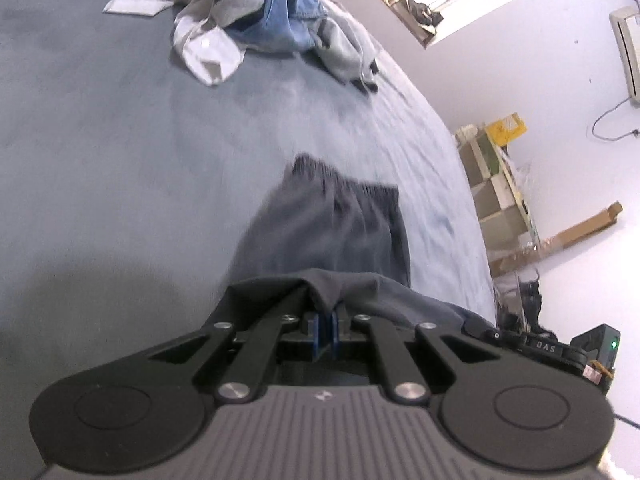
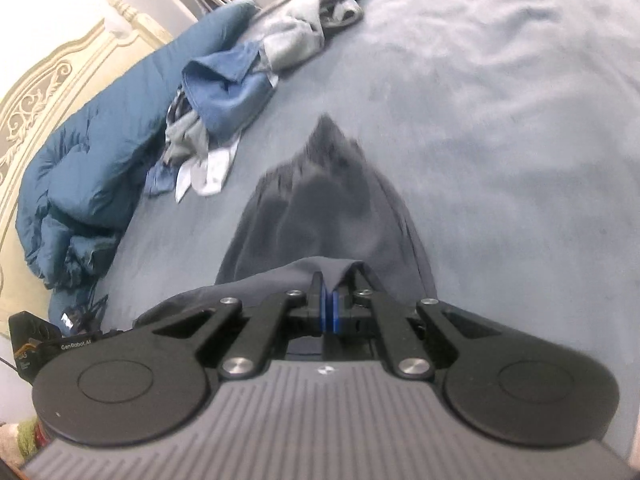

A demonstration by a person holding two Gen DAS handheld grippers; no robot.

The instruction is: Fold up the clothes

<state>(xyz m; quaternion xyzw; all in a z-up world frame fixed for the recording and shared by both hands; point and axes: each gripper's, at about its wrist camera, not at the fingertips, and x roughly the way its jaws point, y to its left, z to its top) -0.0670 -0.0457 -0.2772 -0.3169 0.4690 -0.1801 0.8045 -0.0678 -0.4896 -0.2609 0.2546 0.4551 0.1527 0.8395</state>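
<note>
Home bedroom: bed (image 2: pixel 500 92), carved headboard (image 2: pixel 44 84), duvet (image 2: pixel 92 136), clothes pile (image 1: pixel 240 12).

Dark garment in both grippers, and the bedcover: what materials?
Dark grey garment: looks like soft matte knit, possibly cotton jersey; it drapes limply and has a gathered elastic-looking waistband. Bedcover: matte blue-grey woven or brushed fabric, faintly wrinkled; fibre unclear.

A blue-sheeted bed (image 1: pixel 120 140) carries a clothes heap (image 1: pixel 248 12) and a quilt (image 2: pixel 88 136).

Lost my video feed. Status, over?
Left gripper, right gripper both clamped on dark grey shorts, hanging over blue bedsheet. Unfolded clothes pile beyond, clear.
</note>
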